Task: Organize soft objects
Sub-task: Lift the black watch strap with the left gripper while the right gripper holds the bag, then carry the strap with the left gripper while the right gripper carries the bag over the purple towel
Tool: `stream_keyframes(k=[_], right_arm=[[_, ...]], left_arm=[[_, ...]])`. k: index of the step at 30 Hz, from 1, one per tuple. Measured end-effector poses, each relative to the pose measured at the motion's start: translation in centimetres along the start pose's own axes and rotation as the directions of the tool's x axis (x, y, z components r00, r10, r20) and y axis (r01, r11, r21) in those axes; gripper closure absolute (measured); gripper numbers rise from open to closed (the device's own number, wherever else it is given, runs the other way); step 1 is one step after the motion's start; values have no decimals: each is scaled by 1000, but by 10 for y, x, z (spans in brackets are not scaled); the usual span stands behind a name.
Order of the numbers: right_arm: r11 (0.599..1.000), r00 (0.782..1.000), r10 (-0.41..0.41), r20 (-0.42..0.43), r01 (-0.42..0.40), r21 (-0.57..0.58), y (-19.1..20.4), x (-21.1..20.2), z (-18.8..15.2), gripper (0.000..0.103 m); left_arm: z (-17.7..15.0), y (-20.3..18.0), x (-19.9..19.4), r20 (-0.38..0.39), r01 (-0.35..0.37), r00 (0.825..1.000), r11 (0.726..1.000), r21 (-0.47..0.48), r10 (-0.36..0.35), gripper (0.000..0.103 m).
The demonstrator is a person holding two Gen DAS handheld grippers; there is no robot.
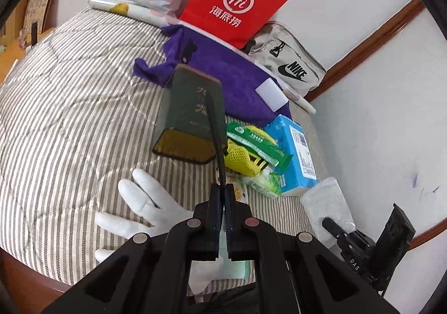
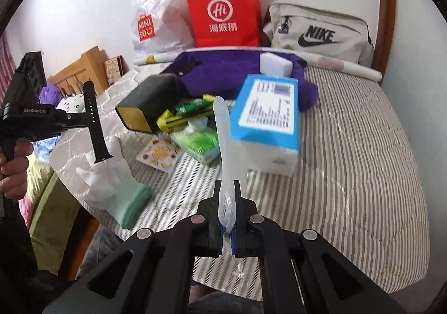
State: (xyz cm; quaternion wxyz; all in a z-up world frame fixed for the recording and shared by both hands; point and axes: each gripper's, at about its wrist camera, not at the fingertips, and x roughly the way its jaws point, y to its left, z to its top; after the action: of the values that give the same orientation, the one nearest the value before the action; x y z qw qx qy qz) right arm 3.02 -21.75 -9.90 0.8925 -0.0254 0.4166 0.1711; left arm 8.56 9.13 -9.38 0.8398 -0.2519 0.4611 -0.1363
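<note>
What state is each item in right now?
Left tongs: shut on black watch strap.
Right tongs: shut on clear plastic bag.
White glove: flat on bed.
Purple towel: crumpled.
Red paper bag: upright.

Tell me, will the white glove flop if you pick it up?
Probably. The white glove looks like soft cloth lying limp on the striped bed cover, so its fingers would likely dangle. It seems light for its size, and its fuzzy surface should not slip much.
</note>
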Motion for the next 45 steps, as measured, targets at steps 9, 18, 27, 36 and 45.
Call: stream_keyframes(k=[9,18,27,36,45], right_arm=[[1000,1000,16,26,-16,-2,0,4,42,99],[999,997,50,60,-50,-4,-8,16,89,101],[997,994,76,85,-75,-16,-15,21,122,101],[998,992,59,116,-57,-20,-27,52,171,101],[999,992,41,115,-37,-38,-44,105,217,101]], left_arm=[[25,-8,-3,18,20,1000,1000,12,-20,99],[63,-17,9,13,28,1000,999,23,-29,99],[95,-23,25,13,31,999,999,28,-31,99],[136,-23,57,-17,21,1000,999,27,-20,99],[184,-22,103,-60,12,998,999,31,-10,99]])
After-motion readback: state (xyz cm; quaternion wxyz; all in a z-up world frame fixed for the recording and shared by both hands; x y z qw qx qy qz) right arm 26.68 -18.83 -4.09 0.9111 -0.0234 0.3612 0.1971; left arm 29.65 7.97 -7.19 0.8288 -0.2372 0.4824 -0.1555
